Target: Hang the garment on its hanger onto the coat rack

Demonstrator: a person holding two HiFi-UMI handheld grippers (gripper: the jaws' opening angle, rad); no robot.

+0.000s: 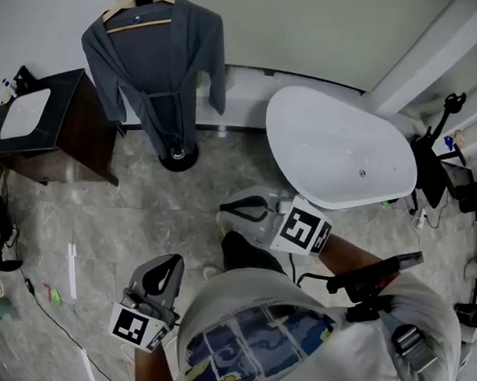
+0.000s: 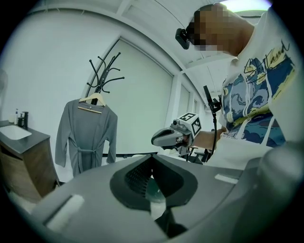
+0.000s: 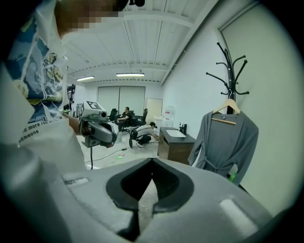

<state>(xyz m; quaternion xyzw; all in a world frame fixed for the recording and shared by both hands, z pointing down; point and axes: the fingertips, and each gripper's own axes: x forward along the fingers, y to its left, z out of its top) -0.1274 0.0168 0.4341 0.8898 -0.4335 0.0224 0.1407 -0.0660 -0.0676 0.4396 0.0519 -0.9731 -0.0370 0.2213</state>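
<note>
Grey belted robe (image 1: 155, 65) on light wooden hanger (image 1: 137, 0) hangs on black metal coat rack (image 2: 102, 71). Left gripper (image 2: 153, 163) and right gripper (image 3: 152, 163) well apart from rack, jaws pressed together, pinching nothing.

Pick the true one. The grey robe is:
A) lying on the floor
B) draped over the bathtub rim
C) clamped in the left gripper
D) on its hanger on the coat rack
D: the grey robe hangs from its wooden hanger, which is hooked on the coat rack beside the vanity.
</note>
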